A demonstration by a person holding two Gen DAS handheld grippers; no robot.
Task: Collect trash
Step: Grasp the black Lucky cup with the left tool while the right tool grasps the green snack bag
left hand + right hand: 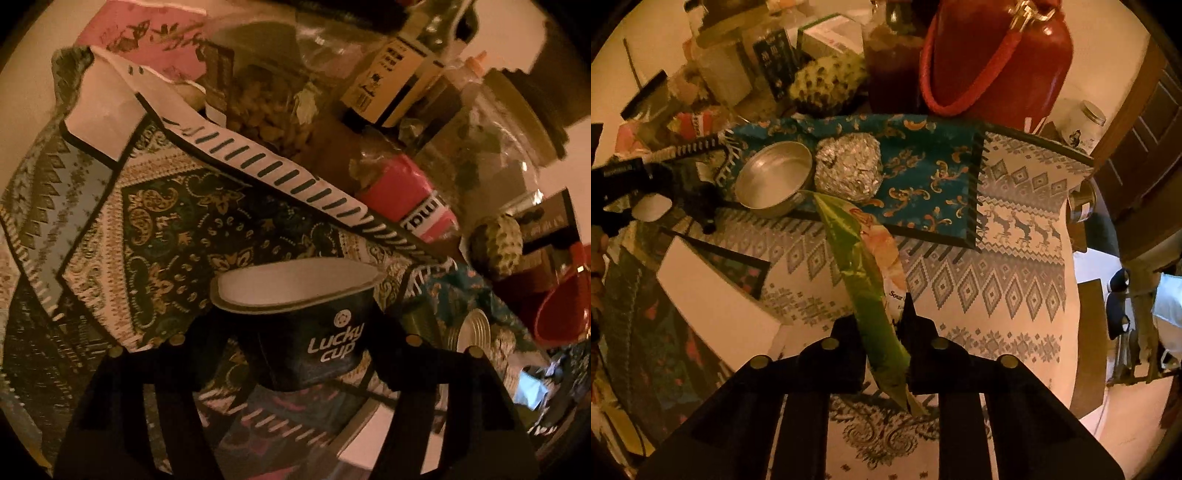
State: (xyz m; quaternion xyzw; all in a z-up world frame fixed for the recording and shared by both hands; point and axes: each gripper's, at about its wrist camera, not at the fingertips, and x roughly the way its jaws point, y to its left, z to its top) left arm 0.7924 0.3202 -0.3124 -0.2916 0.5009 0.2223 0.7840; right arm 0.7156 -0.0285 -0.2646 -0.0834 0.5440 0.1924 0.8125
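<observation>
So the left tool point(295, 350) is gripping a dark paper cup point(295, 325) with "Lucky cup" printed on the side, its two fingers point(410, 354) pressing in on either side of the body, and the cup is sitting up off the counter, tilted so its white inside is facing away from the camera. Under it a bunch of patterned cloths point(155, 221) are lying overlapped on the counter, paisley ones and a strip with dark dashes along the edge. Behind that it's getting crowded: a clear bag of nuts or something similar point(266, 110), a pink tube point(410, 195), a big glass jar point(495, 133) and a bumpy green fruit point(496, 245) are all bunching up near each other. Meanwhile the right tool point(882, 332) is pinching a green snack wrapper point(864, 273) nearly flat between its fingers point(916, 321), with the wrapper sticking out forward and hanging over a white cloth with grey diamond patterns point(997, 280). Just past the wrapper's far tip a shallow metal tin point(774, 177) and a ball of crumpled foil point(847, 166) are sitting right beside each other on a blue cloth point(934, 155). A red bag with a rope handle point(997, 55) is standing at the back.
</observation>
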